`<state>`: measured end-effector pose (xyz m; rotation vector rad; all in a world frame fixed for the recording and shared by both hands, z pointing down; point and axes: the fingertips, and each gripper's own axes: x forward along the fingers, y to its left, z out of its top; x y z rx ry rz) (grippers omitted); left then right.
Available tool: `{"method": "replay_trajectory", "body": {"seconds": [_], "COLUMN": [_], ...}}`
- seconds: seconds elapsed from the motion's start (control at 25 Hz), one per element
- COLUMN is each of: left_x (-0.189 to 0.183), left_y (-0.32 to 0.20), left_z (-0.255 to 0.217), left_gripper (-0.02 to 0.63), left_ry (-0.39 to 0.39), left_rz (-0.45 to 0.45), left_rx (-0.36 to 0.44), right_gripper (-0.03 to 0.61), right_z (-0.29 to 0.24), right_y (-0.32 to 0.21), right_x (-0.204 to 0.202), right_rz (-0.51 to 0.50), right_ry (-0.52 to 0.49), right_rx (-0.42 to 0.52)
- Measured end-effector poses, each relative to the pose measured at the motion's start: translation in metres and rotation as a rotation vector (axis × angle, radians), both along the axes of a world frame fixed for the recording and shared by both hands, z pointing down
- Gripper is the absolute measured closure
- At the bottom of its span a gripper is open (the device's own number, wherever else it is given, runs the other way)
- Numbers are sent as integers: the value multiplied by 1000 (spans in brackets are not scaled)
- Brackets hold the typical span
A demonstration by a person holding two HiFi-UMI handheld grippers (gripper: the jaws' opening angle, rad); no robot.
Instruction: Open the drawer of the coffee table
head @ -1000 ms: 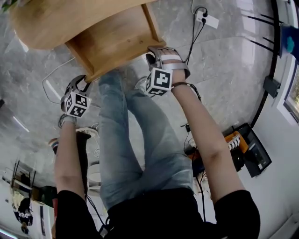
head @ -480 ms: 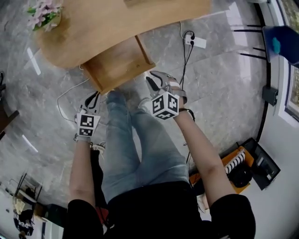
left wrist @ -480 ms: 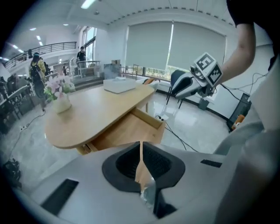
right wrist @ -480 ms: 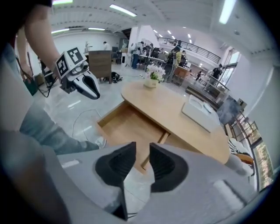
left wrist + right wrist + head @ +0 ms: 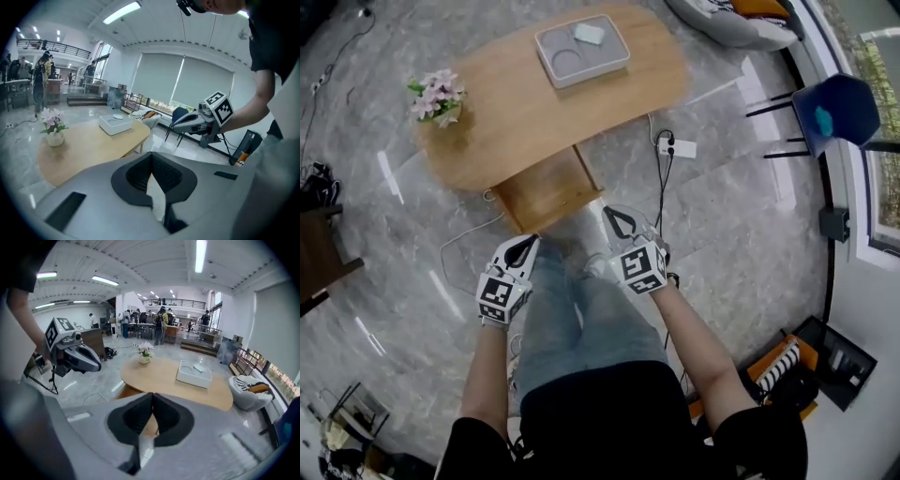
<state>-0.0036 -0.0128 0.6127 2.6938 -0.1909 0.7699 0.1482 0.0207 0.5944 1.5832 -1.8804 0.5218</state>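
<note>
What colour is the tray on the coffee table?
Light grey. The tray shows best in the head view.

No word, number or brand name is readable. The left gripper [image 5: 528,246] and right gripper [image 5: 615,218], both near the coffee table [image 5: 516,103], show only black-and-white square patterns, not letters.

Oval wooden coffee table [image 5: 516,112] on grey marble floor [image 5: 741,216] — carries grey tray [image 5: 609,54], flower pot [image 5: 437,96] — drawer [image 5: 546,190] open.
</note>
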Motion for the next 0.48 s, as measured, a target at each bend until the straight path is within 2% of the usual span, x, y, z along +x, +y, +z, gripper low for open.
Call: {"method": "replay_trajectory", "body": {"seconds": [0.12,0.28,0.48], "left_x": [4,12,25], "left_y": [3,5,11], "left_z": [-53,-130,-209], "left_gripper": [601,600,601], "left_ry": [56,151,124], "left_rz": [-43,-60,-29], "left_rx": [-14,20,114], "right_gripper": [580,580,580], "right_z": [-49,-113,-193], "right_y": [4,9,17], "right_x": [2,-1,-9], "right_rz": [39,83,91], "right_ry": [-49,-128,-158], "right_rx": [54,114,187]}}
